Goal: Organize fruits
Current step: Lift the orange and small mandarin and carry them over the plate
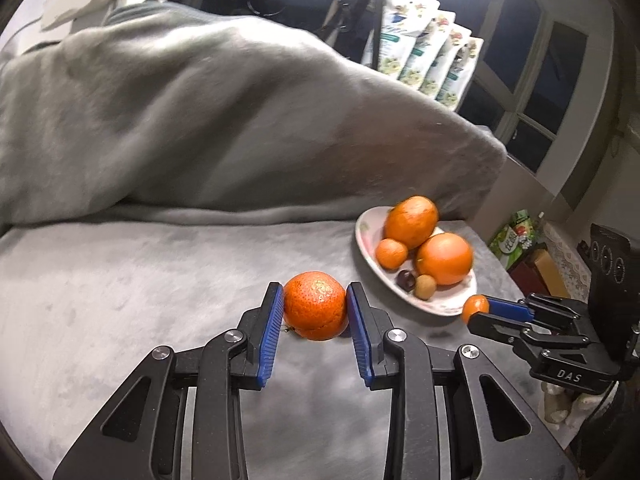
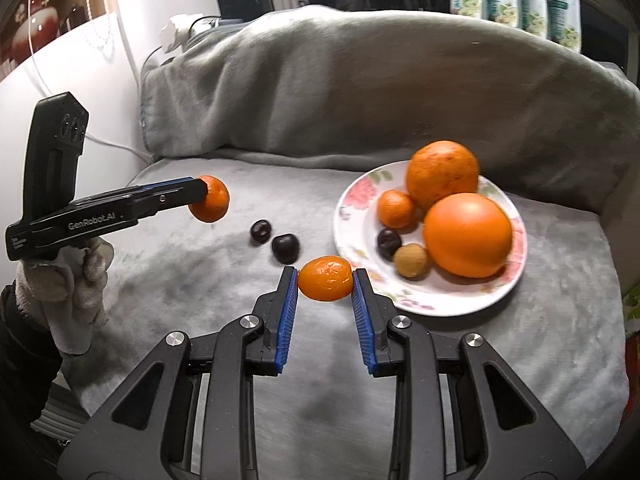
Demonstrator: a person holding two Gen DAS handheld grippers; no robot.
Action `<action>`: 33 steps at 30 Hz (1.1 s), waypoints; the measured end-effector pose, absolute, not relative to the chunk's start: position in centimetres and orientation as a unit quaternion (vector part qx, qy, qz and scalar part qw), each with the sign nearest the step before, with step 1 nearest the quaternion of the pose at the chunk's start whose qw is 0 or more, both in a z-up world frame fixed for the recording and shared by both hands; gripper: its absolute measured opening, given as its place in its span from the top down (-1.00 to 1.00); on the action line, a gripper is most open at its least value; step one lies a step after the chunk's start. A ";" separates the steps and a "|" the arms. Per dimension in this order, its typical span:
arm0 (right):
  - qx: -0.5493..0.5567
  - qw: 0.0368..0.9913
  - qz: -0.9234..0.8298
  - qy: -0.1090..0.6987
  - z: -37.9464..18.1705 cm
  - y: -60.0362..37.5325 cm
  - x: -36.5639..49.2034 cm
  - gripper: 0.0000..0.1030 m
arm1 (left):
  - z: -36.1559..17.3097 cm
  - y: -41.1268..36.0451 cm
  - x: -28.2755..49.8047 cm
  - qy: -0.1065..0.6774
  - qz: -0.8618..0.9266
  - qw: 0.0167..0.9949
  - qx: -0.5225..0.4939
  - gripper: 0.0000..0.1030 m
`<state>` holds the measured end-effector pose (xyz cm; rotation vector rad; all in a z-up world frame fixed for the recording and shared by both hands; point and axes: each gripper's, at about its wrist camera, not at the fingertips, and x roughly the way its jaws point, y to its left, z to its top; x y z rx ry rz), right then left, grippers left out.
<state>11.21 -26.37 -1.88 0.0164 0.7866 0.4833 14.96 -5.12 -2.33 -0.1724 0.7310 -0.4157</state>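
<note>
Nearest in the right wrist view, the right tool [image 2: 325,279] pinches a small kumquat-like fruit [image 2: 325,278] between its blue pads, held just short of the near rim of the flowered plate [image 2: 432,304]. In the left wrist view, the left tool [image 1: 315,305] is clamped on a mandarin [image 1: 315,305], which the right view shows hanging clear above the grey cloth [image 2: 192,280], well to the left of the plate. Past the right tool, two dark cherries [image 2: 273,239] lie loose on the cloth, apart from the plate. Farther on, the plate carries two big oranges [image 2: 467,235], a small mandarin, a dark cherry and a tan round fruit. Behind everything rises a heap of grey blanket [image 2: 360,80]. The step in hand looks like carrying both held fruits to the plate. The next move calls for finding a free spot along the plate's near edge, setting each fruit down low so it does not roll off, then collecting the cherries.
</note>
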 end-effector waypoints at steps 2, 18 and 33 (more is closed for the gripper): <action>0.011 0.897 0.228 0.378 -1.8 -27.0 11.2 0.44 | -1.9 -6.0 15.0 0.351 -0.210 0.909 -0.080 0.40; 0.021 0.905 0.212 0.368 -1.3 -29.3 11.5 0.44 | -0.8 -10.6 15.9 0.343 -0.250 0.903 -0.060 0.40; 0.024 0.905 0.199 0.375 -1.7 -30.5 12.1 0.44 | -1.8 -12.9 18.6 0.362 -0.265 0.892 -0.057 0.40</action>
